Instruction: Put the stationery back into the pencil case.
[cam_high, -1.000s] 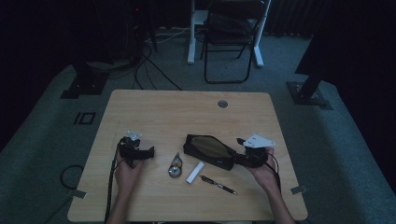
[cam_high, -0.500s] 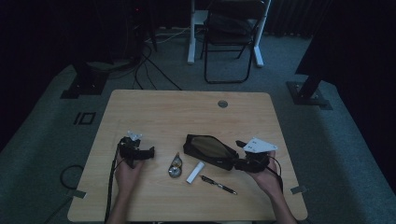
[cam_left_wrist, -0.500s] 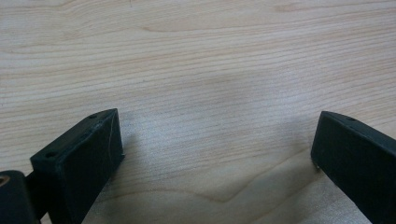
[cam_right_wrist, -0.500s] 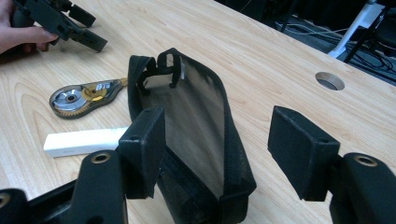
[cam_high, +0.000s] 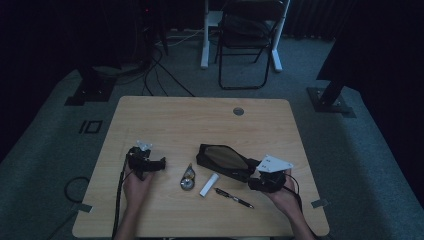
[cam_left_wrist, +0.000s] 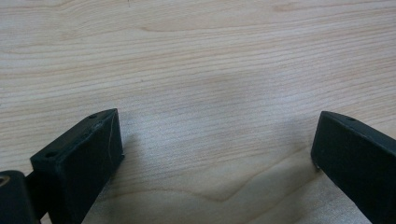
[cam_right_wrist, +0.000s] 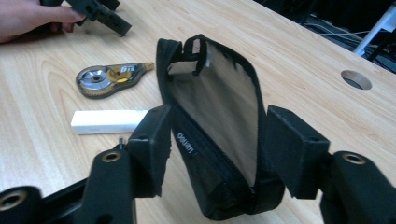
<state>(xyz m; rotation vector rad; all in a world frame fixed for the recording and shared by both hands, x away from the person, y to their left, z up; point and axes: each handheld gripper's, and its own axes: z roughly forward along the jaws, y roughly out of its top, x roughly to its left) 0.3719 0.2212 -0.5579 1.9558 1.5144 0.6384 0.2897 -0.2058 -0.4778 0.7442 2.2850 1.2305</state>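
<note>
black mesh and fabric make up the pencil pouch (cam_right_wrist: 219, 135), which lies on the pale wooden worktop (cam_high: 175, 120), right of its middle in the high view. the right claw (cam_right_wrist: 215, 149) sits at the pouch's near end, with one jaw on either side of it. its jaws have just been closing in, and the end of the pouch is between them. in the right gripper view the left jaw sits right against the side of the pouch by a small printed label, while a sliver of gap shows beside the right jaw, so i cannot tell whether the pads are truly pressing. the pouch's zip mouth is at the far end, partly agape with a pull loop standing up.

in the high view the right claw (cam_high: 260, 181) shows at the pouch's right end, with the grey plate above it and the right hand (cam_high: 282, 197) behind it.

a correction tape dispenser (cam_right_wrist: 109, 79) and a white eraser stick (cam_right_wrist: 109, 121) lie just left of the pouch, apart from it and from each other. a pen (cam_high: 234, 198) lies on the worktop below the pouch in the high view, near the right hand.

the left claw (cam_left_wrist: 217, 154) is released, its jaws spread wide over bare wood with nothing between them. in the high view it (cam_high: 159, 164) rests well left of the pouch, held by the left hand (cam_high: 137, 182).
</note>
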